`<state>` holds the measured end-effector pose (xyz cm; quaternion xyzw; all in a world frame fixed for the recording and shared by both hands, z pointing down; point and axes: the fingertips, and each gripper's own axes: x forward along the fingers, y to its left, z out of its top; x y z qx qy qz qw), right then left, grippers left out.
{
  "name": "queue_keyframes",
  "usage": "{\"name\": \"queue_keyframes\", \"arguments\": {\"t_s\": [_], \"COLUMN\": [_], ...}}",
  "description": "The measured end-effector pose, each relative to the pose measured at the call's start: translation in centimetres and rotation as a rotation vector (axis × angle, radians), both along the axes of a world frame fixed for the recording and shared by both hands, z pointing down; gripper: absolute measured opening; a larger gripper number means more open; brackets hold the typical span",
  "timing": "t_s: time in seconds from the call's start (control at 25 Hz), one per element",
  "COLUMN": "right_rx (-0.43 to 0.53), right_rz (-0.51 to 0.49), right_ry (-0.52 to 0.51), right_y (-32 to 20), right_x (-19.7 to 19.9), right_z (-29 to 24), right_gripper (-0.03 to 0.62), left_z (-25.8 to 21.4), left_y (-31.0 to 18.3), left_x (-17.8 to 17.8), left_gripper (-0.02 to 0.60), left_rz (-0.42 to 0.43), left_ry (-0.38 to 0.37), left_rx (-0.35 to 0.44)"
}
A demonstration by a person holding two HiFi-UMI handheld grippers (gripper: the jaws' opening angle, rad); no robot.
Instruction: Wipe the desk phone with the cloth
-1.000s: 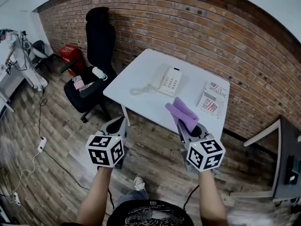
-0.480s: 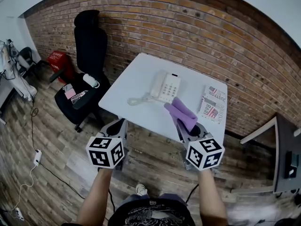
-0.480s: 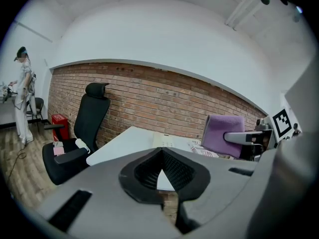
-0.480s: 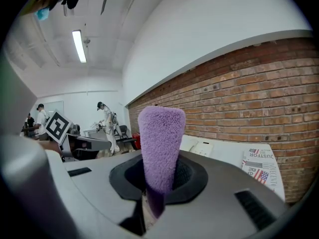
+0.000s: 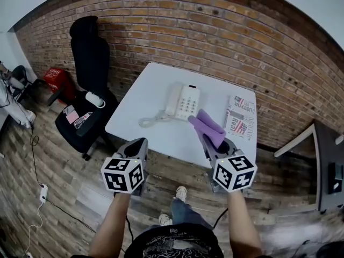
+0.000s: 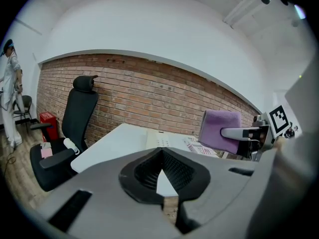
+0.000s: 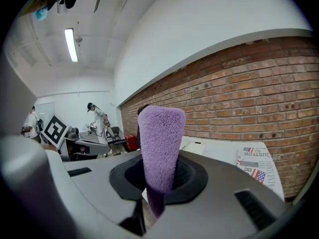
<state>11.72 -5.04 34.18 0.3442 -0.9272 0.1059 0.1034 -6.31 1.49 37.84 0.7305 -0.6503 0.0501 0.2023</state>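
A cream desk phone (image 5: 183,101) with a coiled cord (image 5: 148,121) lies on the white desk (image 5: 145,95). My right gripper (image 5: 209,141) is shut on a folded purple cloth (image 5: 208,127), which stands up from its jaws over the desk's near edge, short of the phone. In the right gripper view the cloth (image 7: 160,143) fills the middle, pinched low in the right gripper (image 7: 158,180). My left gripper (image 5: 137,147) hangs over the floor before the desk, its jaws shut on nothing. From the left gripper (image 6: 162,151) I see the phone (image 6: 160,139) ahead.
A newspaper (image 5: 240,114) lies at the desk's right end. A black office chair (image 5: 86,90) stands left of the desk, with a red box (image 5: 56,79) beyond it. A brick wall (image 5: 226,42) backs the desk. A person (image 6: 10,98) stands far off to the left.
The desk and phone have drawn nearer in the head view and the room has slid left. Both grippers keep their places, the cloth still held in the right one.
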Motion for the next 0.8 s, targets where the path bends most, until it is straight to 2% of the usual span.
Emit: {"name": "queue_keyframes", "arguments": {"t_s": [0.28, 0.8], "right_rx": [-0.017, -0.089], "right_rz": [0.034, 0.082], "right_ry": [-0.013, -0.017], "right_y": [-5.1, -19.8], "right_x": [-0.3, -1.1], "right_z": [1.4, 4.3], "right_gripper": [0.044, 0.044], "left_z": [1.0, 3.1], "left_y": [-5.5, -19.9], "left_x": [-0.4, -1.8], "left_gripper": [0.005, 0.005], "left_rz": [0.031, 0.055], "left_ry": [-0.009, -0.019], "left_rx": [-0.014, -0.078]}}
